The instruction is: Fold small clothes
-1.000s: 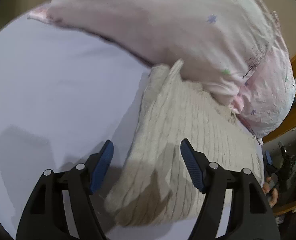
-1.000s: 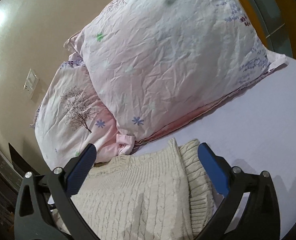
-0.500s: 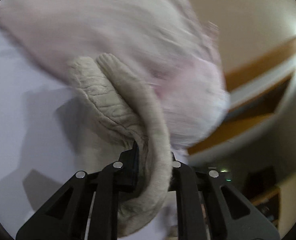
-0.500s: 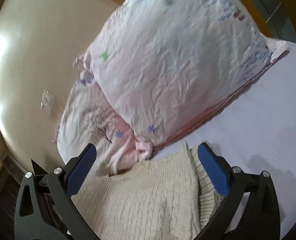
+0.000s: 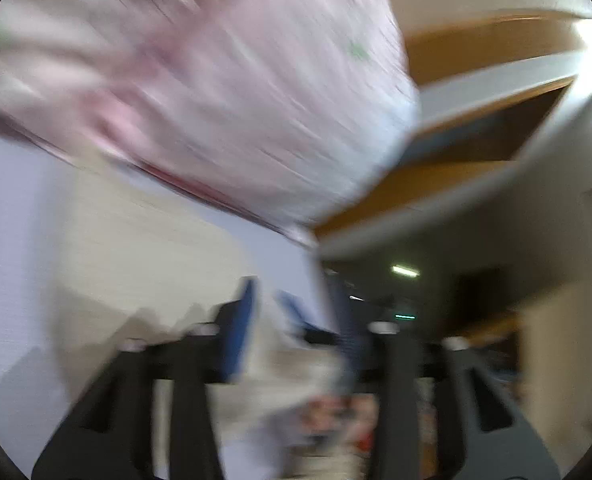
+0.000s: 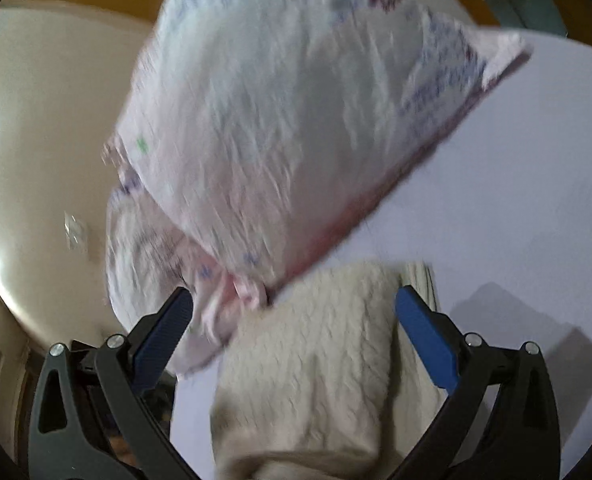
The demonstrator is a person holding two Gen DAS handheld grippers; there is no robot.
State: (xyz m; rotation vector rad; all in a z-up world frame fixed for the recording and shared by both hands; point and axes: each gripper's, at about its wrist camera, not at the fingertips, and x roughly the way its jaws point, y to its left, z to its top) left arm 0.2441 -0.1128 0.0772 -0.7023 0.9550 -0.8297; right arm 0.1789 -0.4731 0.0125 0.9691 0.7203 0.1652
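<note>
A cream cable-knit sweater (image 6: 315, 364) lies folded on the pale lilac bedsheet (image 6: 535, 200), its far edge against a pink pillow. My right gripper (image 6: 296, 332) is open and empty, its blue pads spread on either side of the sweater. The left wrist view is heavily blurred. There the sweater (image 5: 136, 248) lies to the left and ahead of my left gripper (image 5: 268, 312). Its blue pads stand slightly apart with nothing between them.
A large pink flowered pillow (image 6: 296, 120) leans over a second pillow (image 6: 144, 248) at the bed's head, also in the left view (image 5: 216, 88). A wooden headboard (image 5: 475, 52) and a dark room area (image 5: 455, 300) lie right of the bed edge.
My left gripper was shut on the sweater's edge half a second ago; it has let go, opened slightly and swung right. My right gripper stayed open and tilted over the sweater.
</note>
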